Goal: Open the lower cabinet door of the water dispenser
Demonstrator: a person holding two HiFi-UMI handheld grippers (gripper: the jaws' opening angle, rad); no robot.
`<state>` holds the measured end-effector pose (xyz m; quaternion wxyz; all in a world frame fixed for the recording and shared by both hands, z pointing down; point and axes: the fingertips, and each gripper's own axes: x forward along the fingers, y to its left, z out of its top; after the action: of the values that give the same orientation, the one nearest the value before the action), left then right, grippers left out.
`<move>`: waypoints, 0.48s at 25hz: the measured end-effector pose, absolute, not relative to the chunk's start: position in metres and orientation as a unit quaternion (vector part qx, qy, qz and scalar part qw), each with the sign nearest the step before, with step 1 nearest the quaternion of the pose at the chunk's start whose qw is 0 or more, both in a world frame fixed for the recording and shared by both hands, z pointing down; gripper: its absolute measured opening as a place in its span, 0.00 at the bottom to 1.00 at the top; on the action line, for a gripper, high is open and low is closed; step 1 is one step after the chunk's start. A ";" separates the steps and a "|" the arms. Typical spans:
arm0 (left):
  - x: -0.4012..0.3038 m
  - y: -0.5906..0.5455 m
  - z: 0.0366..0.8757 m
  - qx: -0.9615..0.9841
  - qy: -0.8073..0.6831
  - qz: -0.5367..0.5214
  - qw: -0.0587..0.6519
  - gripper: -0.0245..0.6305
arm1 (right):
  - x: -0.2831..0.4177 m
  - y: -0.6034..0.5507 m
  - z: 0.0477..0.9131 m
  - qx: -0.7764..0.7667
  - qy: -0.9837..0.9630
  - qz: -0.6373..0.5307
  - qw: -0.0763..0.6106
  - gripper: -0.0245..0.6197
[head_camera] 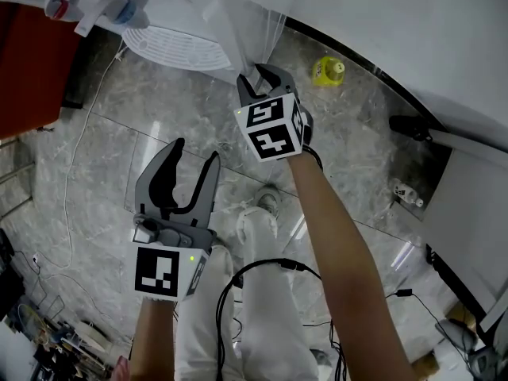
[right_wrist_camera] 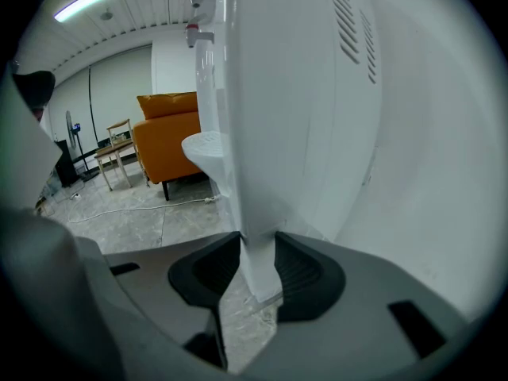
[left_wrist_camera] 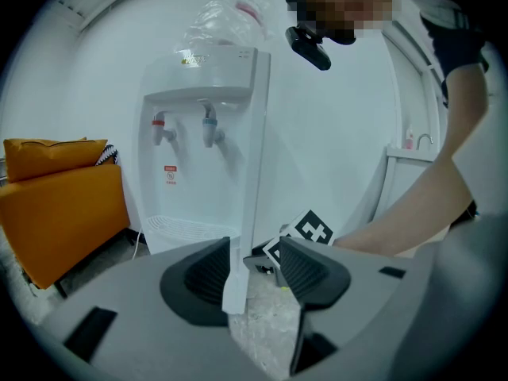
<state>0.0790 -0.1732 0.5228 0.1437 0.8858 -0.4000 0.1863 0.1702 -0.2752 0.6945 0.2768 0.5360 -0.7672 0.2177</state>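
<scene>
The right gripper [right_wrist_camera: 254, 282] pinches the free edge of the cabinet door [right_wrist_camera: 255, 232] between its fingers, a grip that looks meant for swinging it out from the water dispenser [left_wrist_camera: 198, 117]. The left gripper [head_camera: 189, 169] hangs back, fingers spread and empty, with the door edge beyond its fingertips.

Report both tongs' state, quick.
Left tongs: open, holding nothing.
Right tongs: closed on the cabinet door edge.
</scene>
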 end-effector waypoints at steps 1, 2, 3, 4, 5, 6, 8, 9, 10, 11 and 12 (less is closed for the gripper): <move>0.078 -0.172 0.522 0.886 -0.400 0.185 0.145 0.33 | 0.170 -0.275 0.695 0.538 -0.766 0.221 0.275 0.26; 0.077 -0.171 0.522 0.885 -0.401 0.184 0.146 0.33 | 0.170 -0.274 0.695 0.540 -0.764 0.224 0.274 0.25; 0.076 -0.171 0.521 0.885 -0.402 0.183 0.147 0.33 | 0.170 -0.274 0.695 0.541 -0.763 0.226 0.273 0.25; 0.075 -0.171 0.521 0.885 -0.403 0.181 0.148 0.33 | 0.169 -0.274 0.695 0.541 -0.762 0.228 0.273 0.25; 0.074 -0.170 0.520 0.884 -0.405 0.179 0.149 0.33 | 0.168 -0.274 0.695 0.541 -0.761 0.229 0.274 0.24; 0.073 -0.171 0.520 0.884 -0.406 0.178 0.150 0.33 | 0.168 -0.274 0.695 0.541 -0.761 0.230 0.275 0.24; 0.071 -0.170 0.520 0.883 -0.408 0.176 0.151 0.33 | 0.168 -0.274 0.695 0.545 -0.757 0.235 0.274 0.24; 0.069 -0.170 0.520 0.883 -0.409 0.176 0.151 0.33 | 0.168 -0.273 0.695 0.547 -0.755 0.236 0.273 0.24; 0.067 -0.169 0.520 0.882 -0.410 0.175 0.151 0.33 | 0.168 -0.273 0.695 0.549 -0.753 0.238 0.273 0.23; 0.065 -0.168 0.520 0.882 -0.411 0.175 0.152 0.33 | 0.168 -0.272 0.695 0.550 -0.752 0.238 0.274 0.23; 0.062 -0.167 0.519 0.881 -0.413 0.175 0.152 0.33 | 0.169 -0.272 0.695 0.551 -0.751 0.237 0.275 0.23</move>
<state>0.0624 -0.1667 0.5193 0.1522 0.8810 -0.4125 0.1746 0.1688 -0.2716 0.6947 0.2753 0.5508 -0.7513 0.2374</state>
